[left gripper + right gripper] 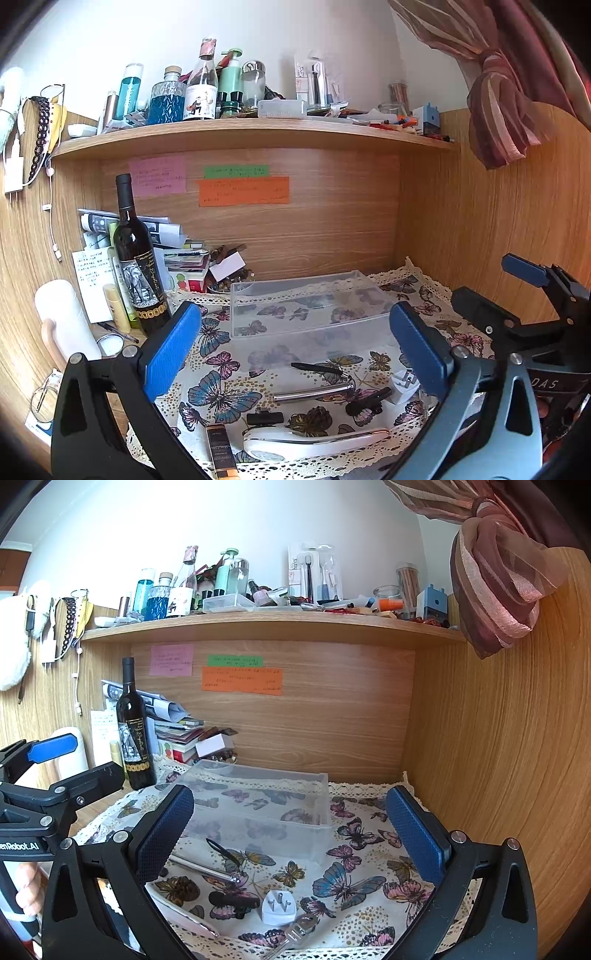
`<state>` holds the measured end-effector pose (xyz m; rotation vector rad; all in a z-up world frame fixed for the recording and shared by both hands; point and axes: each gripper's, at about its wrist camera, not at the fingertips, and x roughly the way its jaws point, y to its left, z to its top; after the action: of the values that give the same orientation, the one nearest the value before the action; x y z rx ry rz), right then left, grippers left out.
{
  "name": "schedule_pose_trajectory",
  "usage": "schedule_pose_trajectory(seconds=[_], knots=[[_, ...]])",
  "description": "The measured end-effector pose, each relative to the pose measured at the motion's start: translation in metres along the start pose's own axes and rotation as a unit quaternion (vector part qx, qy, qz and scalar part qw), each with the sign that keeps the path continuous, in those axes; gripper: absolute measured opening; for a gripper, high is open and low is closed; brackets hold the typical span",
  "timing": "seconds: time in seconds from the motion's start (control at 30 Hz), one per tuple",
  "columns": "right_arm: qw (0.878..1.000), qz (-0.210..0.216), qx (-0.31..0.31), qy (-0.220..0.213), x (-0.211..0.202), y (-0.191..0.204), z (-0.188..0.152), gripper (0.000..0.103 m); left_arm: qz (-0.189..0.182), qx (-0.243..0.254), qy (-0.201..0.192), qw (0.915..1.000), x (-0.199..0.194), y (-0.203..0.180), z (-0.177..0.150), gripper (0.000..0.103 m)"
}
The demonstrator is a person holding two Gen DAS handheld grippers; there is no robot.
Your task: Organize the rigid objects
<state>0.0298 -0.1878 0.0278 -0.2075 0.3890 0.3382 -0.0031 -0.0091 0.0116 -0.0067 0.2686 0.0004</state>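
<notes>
A clear plastic box point(306, 306) point(258, 805) stands empty on the butterfly cloth point(221, 354). In front of it lie a black pen point(317, 368) point(223, 849), a metal rod point(314, 392) point(207, 867), a black clip point(369, 400) point(234, 901), a white plug point(404, 386) point(279, 906), a white handheld device point(310, 441), a small black piece point(264, 418), an orange-black tube point(221, 456) and a key point(297, 932). My left gripper point(299, 354) is open above these items. My right gripper point(291, 834) is open above the plug.
A wine bottle point(138, 266) point(133, 731) stands left of the box beside stacked papers point(173, 251). A crowded shelf point(251, 134) runs overhead. Wooden walls point(498, 757) close the back and right. A curtain point(495, 579) hangs top right.
</notes>
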Motion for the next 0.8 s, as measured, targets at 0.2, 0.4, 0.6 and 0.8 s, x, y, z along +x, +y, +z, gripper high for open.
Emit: schedule_pose_trajectory(seconds=[0.2, 0.4, 0.6, 0.8], knots=[[1.000, 0.001, 0.000, -0.001, -0.0003, -0.0003, 0.0005, 0.103, 0.000, 0.001, -0.001, 1.0000, -0.0002, -0.0009, -0.0001, 0.103], [1.000, 0.001, 0.002, -0.002, -0.0010, -0.0005, 0.0012, 0.103, -0.002, -0.001, 0.001, 1.0000, -0.0005, -0.0015, -0.0011, 0.103], [1.000, 0.000, 0.002, -0.011, -0.0033, 0.0006, 0.0007, 0.103, -0.010, -0.002, 0.004, 0.9999, 0.0008, -0.0006, -0.0018, 0.103], [1.000, 0.015, 0.017, 0.005, 0.0043, -0.0026, -0.0005, 0.103, -0.016, -0.009, 0.002, 0.9998, 0.0000, 0.0043, -0.0035, 0.103]])
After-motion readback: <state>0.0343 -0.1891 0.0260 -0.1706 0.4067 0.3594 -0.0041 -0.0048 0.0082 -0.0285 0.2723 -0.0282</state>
